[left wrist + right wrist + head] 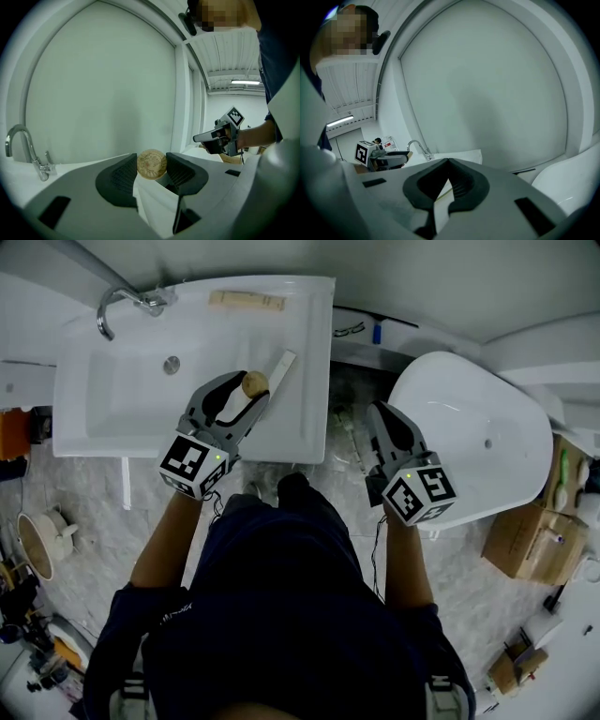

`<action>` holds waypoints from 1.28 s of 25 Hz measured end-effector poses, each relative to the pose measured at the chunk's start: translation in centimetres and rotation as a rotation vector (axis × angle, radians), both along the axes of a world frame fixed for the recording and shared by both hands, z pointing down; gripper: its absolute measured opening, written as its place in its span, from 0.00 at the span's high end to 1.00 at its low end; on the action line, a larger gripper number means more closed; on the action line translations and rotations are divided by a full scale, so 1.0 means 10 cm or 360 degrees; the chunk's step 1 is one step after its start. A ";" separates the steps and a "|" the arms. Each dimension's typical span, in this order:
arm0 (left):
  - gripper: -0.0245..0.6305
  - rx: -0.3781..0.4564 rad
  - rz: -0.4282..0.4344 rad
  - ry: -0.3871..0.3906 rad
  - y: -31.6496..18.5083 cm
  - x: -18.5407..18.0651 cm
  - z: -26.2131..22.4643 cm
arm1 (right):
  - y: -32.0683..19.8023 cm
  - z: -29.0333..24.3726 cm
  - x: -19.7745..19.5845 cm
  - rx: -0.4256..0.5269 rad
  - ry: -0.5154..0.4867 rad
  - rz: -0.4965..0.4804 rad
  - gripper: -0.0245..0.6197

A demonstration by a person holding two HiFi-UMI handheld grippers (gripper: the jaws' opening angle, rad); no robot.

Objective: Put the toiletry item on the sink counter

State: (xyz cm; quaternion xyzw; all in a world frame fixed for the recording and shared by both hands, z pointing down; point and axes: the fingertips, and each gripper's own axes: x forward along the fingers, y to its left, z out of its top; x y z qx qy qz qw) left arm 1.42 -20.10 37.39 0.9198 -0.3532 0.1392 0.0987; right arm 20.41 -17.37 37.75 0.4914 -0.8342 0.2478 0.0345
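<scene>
My left gripper point(249, 396) is shut on a round tan toiletry item point(255, 383) and holds it over the right rim of the white sink point(309, 418). In the left gripper view the tan disc point(151, 164) sits pinched between the two dark pads point(123, 177) of that gripper point(151, 169). My right gripper point(377, 414) hangs shut and empty over the floor gap between sink and bathtub. Its jaws meet with nothing between them in the right gripper view point(447, 164).
A chrome faucet point(117, 306) stands at the sink's back left, with the drain point(171, 364) in the basin. A wooden bar point(246, 301) lies on the back ledge and a white strip point(282, 367) on the right rim. A white bathtub point(478, 437) and cardboard boxes point(520, 540) are to the right.
</scene>
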 end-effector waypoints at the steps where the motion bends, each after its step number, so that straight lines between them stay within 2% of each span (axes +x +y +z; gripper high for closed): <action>1: 0.64 -0.0006 -0.0005 -0.0011 -0.03 0.03 0.03 | -0.03 0.02 0.03 -0.0006 -0.0003 -0.0010 0.95; 14: 0.64 -0.0149 0.0088 -0.0203 -0.29 0.39 0.65 | -0.27 0.38 0.16 -0.0093 -0.0056 -0.0049 0.95; 32: 0.64 -0.0312 0.0391 -0.0356 -0.29 0.62 1.56 | -0.18 1.02 -0.03 -0.0302 -0.0084 0.0063 0.95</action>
